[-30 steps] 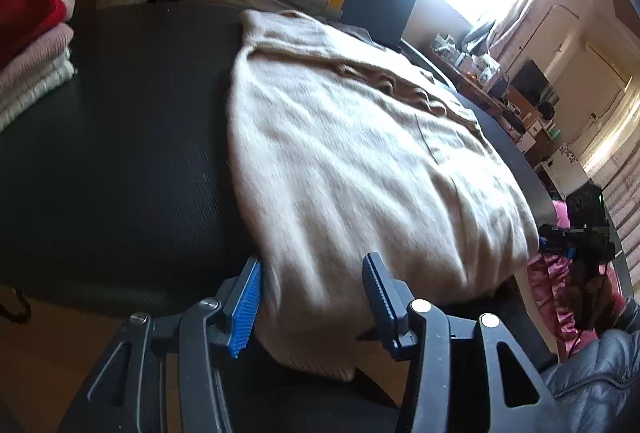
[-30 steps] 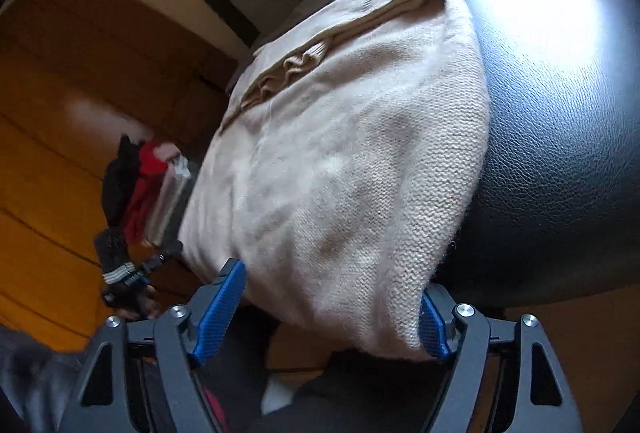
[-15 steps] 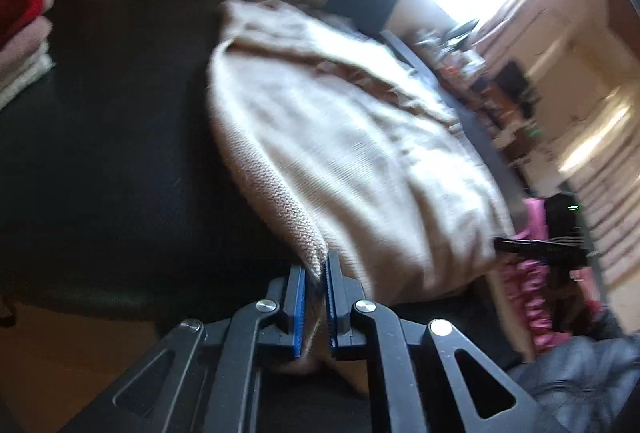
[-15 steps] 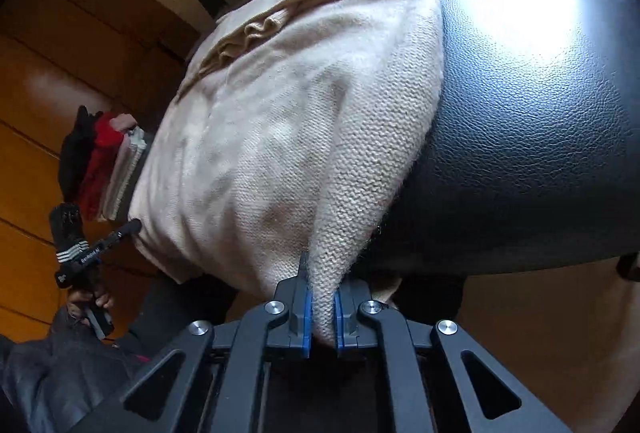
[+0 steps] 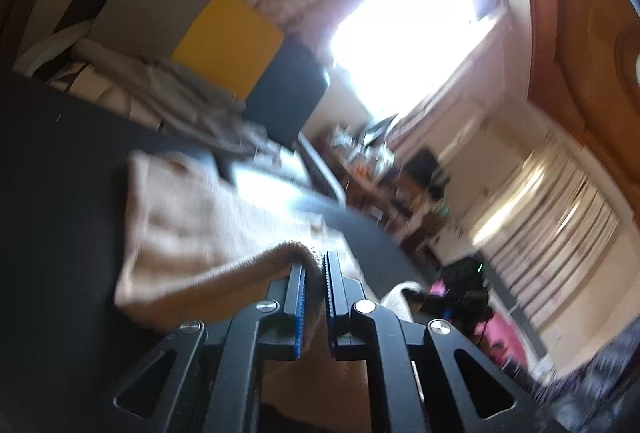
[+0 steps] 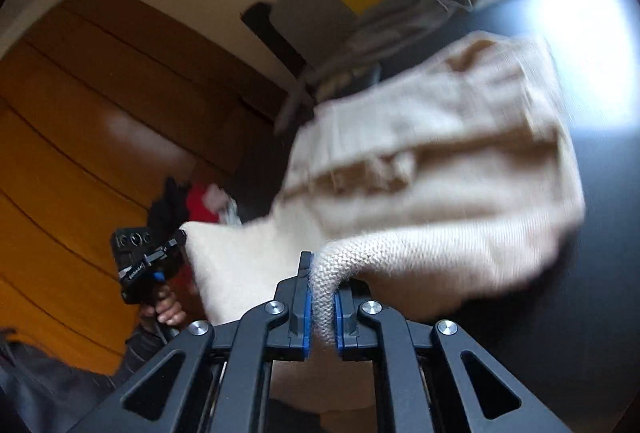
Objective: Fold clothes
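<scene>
A beige knit sweater point(image 5: 188, 225) lies on a black table point(image 5: 52, 169), its near hem lifted off the surface. My left gripper point(image 5: 314, 273) is shut on the hem at one corner and holds it raised. My right gripper point(image 6: 322, 273) is shut on the other hem corner of the sweater point(image 6: 432, 161), also raised above the table point(image 6: 600, 137). The left gripper with its hand shows in the right wrist view point(image 6: 148, 265). The lifted fabric hides the table's near edge.
A stack of folded clothes point(image 6: 204, 201), red and dark, sits at the table's left end. A grey, yellow and black chair back point(image 5: 208, 33) with grey cloth draped over it stands beyond the table. A bright window point(image 5: 412, 33) and cluttered shelves are at the far right.
Both grippers went from open around the hem to shut on it, then lifted it up and forward over the sweater. Both views now tilt upward.
</scene>
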Motion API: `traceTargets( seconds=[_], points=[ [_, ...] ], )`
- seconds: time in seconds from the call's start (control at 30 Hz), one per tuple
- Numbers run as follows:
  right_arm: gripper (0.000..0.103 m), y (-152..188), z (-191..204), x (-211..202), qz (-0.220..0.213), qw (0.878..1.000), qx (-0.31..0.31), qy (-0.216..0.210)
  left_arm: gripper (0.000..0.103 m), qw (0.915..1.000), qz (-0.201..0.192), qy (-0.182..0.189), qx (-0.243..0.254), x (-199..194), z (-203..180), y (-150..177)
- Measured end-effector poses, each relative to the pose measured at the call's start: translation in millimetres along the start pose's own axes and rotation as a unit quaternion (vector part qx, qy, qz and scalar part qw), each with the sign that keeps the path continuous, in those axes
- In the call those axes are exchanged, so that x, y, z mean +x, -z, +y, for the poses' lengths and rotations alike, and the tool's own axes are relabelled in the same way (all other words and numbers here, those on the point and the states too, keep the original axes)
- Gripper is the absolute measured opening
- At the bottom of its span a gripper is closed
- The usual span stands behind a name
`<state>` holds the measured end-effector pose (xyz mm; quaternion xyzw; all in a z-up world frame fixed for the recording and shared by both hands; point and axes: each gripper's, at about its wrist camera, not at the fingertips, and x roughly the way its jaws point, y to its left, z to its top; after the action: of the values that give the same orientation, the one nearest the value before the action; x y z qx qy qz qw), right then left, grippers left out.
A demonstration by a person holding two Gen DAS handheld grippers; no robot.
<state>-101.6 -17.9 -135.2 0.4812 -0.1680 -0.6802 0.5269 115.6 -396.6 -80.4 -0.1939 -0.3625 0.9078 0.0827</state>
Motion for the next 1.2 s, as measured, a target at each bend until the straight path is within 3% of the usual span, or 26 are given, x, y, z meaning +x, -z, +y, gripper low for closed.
traceTargets(
  seconds=[0.07,0.13,0.2,0.27,0.33,0.47,0.63,0.77,0.83,0.9,1.03,1.17,1.2],
  points=[
    [0.009,-32,-12,9,-0.02,1.0,0.013,0.006,0.007,0.9994,-0.013,-0.004,-0.031,27,24,-24],
    [0.009,-62,-26,17,-0.037,0.999,0.029,0.015,0.007,0.9967,-0.001,-0.05,-0.064,63,62,-37],
    [0.009,-80,-60,31,-0.037,0.996,0.07,0.046,0.006,0.9849,0.059,-0.097,-0.13,105,111,-33],
    [0.009,-87,-95,44,-0.026,0.99,0.115,0.071,0.005,0.9677,0.12,-0.151,-0.162,133,147,-14],
    [0.005,-81,-122,54,-0.013,0.986,0.147,0.083,0.005,0.9728,0.1,-0.119,-0.172,125,153,-2],
    [0.005,-55,-127,39,-0.037,0.986,0.157,0.05,0.005,0.9734,0.127,-0.122,-0.147,97,129,28],
    [0.006,-12,-114,18,-0.029,0.985,0.167,0.033,0.006,0.9699,0.131,-0.135,-0.155,58,107,61],
    [0.018,4,-94,9,-0.016,0.987,0.157,0.015,0.009,0.9737,0.102,-0.14,-0.148,39,96,70],
    [0.03,8,-79,8,-0.004,0.99,0.138,0.015,0.02,0.9761,0.088,-0.138,-0.143,30,87,70],
    [0.03,15,-64,6,0.005,0.993,0.121,0.011,0.024,0.979,0.077,-0.13,-0.136,22,78,70],
    [0.045,28,-49,14,0.018,0.995,0.101,0.0,0.03,0.9796,0.085,-0.141,-0.116,23,71,72],
    [0.044,38,-43,36,0.041,0.996,0.078,0.023,0.03,0.9777,0.095,-0.163,-0.092,31,72,76],
    [0.039,38,-40,43,0.044,0.996,0.063,0.04,0.03,0.9785,0.096,-0.161,-0.085,32,70,77]
  ],
)
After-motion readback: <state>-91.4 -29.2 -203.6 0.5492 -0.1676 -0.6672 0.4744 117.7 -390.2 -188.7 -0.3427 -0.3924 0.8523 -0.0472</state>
